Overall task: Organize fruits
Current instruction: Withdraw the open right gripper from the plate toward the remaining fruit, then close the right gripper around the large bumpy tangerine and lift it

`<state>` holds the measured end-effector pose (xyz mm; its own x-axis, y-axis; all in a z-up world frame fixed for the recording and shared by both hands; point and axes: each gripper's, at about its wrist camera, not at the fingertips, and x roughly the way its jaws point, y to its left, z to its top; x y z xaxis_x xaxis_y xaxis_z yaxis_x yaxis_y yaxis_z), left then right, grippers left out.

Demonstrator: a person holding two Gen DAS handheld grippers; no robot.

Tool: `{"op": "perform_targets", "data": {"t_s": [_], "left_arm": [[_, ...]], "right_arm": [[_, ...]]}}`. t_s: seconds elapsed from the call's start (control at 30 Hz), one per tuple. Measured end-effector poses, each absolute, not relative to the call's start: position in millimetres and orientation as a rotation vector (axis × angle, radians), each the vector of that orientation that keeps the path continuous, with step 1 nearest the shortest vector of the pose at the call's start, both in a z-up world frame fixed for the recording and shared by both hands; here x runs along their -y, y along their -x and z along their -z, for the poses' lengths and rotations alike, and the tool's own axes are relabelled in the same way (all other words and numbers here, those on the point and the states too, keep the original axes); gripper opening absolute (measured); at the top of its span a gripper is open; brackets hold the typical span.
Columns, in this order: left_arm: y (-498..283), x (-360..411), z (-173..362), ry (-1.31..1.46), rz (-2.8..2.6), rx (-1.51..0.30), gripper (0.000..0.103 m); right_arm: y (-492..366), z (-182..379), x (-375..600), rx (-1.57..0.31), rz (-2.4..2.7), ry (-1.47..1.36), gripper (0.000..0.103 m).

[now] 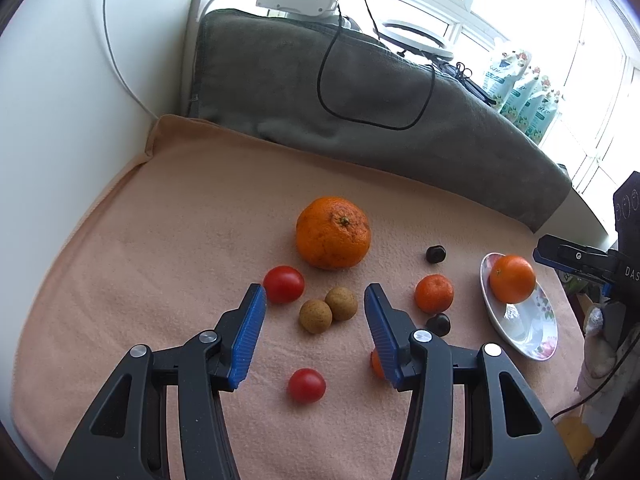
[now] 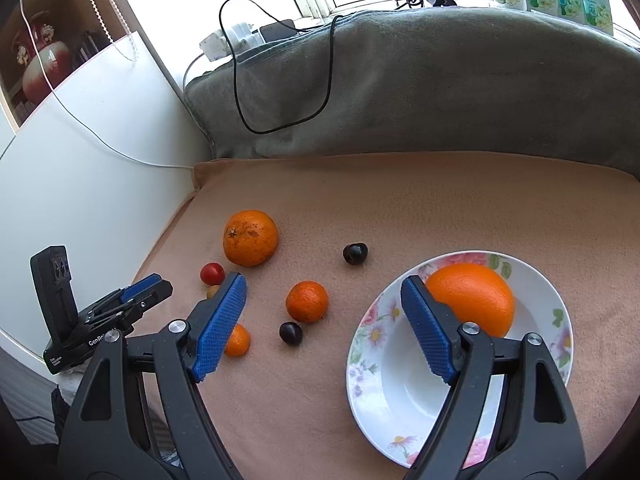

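Left gripper wide open, holding nothing, over two little brown fruits on the pink cloth. Right gripper wide open too, empty. One orange in the flowery bowl. Big orange, tomatoes and dark fruits on the cloth.

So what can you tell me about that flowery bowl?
The bowl is white and glossy, like china, with pink flowers and green leaves painted round its rim. It sits upright on the peach cloth. One smooth orange rests inside, toward the far side. The right gripper hangs open above its near edge, not touching.
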<state>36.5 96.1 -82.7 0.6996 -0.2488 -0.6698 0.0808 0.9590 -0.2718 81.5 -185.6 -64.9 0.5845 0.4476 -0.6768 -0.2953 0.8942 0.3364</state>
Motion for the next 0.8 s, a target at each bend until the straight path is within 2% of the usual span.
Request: {"op": "perform_targets", "data": {"t_s": [0.8], "left_arm": [[-93.8, -84.7, 97.7, 0.243, 0.293, -0.834, 0.051]], "right_arm": [[-164.3, 101.3, 105.5, -1.049, -0.550, -0.356, 0.082]]}}
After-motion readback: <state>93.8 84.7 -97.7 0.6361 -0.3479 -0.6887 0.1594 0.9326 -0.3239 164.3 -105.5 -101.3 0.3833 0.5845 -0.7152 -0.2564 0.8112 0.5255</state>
